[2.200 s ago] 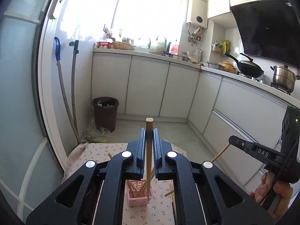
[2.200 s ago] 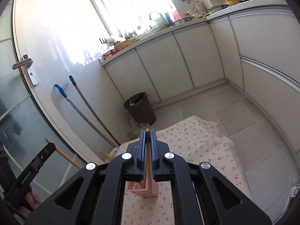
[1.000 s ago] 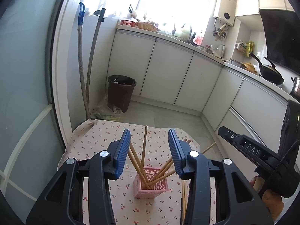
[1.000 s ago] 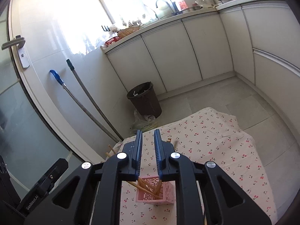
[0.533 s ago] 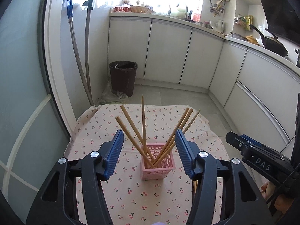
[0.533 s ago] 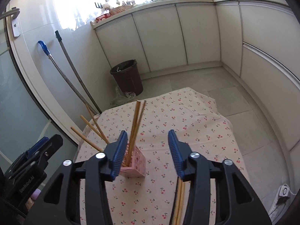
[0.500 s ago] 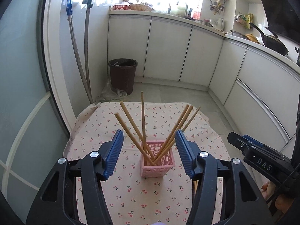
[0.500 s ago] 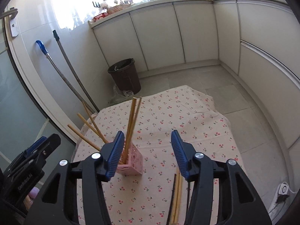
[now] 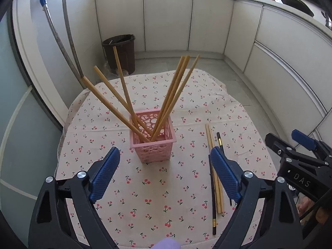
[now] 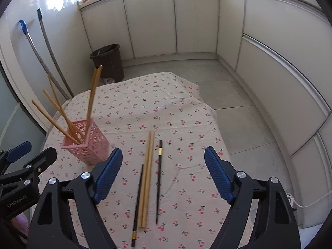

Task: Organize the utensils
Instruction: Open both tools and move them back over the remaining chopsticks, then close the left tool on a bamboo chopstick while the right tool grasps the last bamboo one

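While my right gripper (image 10: 163,171) and left gripper (image 9: 165,173) are opening with nothing between them, the loose chopsticks (image 10: 146,178) lie flat on the cloth (image 10: 166,103) (right of the basket (image 10: 87,143)), long axis running away from me, directly under the right jaws.

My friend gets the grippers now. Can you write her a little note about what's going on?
Left hand-held gripper: jaws opening, nothing between them.
Right hand-held gripper: jaws opening, empty, above the loose chopsticks.
Pink basket stands on the cherry tablecloth and holds six wooden chopsticks.
Left to do: two wooden chopsticks and two dark chopsticks lie flat beside the basket; put them in.
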{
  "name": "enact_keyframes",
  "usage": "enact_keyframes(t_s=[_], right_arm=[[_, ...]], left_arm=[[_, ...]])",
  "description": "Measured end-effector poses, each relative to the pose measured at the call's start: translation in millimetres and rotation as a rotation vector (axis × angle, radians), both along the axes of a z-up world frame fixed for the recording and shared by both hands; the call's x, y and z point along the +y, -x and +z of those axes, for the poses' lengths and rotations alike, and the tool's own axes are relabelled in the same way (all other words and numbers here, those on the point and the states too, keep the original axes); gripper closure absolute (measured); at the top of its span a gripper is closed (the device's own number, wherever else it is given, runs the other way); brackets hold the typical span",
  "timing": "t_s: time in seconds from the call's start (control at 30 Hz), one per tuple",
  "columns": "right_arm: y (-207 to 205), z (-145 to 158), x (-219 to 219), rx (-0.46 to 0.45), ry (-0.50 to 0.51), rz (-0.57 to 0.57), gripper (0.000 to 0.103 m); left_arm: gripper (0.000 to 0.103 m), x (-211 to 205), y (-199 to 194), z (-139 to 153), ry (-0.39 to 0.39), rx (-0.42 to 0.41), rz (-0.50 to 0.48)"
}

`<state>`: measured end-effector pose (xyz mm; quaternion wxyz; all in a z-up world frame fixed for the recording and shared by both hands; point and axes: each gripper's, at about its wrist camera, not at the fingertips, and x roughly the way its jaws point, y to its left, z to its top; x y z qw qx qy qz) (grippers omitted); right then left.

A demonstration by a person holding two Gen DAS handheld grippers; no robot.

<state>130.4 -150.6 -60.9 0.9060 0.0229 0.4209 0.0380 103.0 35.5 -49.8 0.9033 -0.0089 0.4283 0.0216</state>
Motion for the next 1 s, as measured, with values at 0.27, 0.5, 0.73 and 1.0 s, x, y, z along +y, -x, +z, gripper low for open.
enact_keyframes(t_s=[0.27, 0.5, 0.73, 1.0], right_arm=[[-1.1, -30.6, -48.1, 0.142, -0.002, -0.033, 0.007], [1.5, -34.5, -83.9, 0.185, -0.109, -0.094, 0.007], [-4.4, -33.1, -110.1, 0.233, -0.317, -0.115, 0.007], [-7.8, -33.2, -106.1, 0.273, -0.392, -0.072, 0.007]], left_arm=[[0.007, -36.2, -19.0, -43.6, -0.059, 0.157, -0.08], [0.007, -75.8, -45.8, -73.1, -0.036, 0.25, -0.145], [0.007, -112.6, -93.0, -92.8, -0.096, 0.303, -0.232], [0.044, -128.5, -147.2, -100.1, -0.244, 0.269, -0.191]])
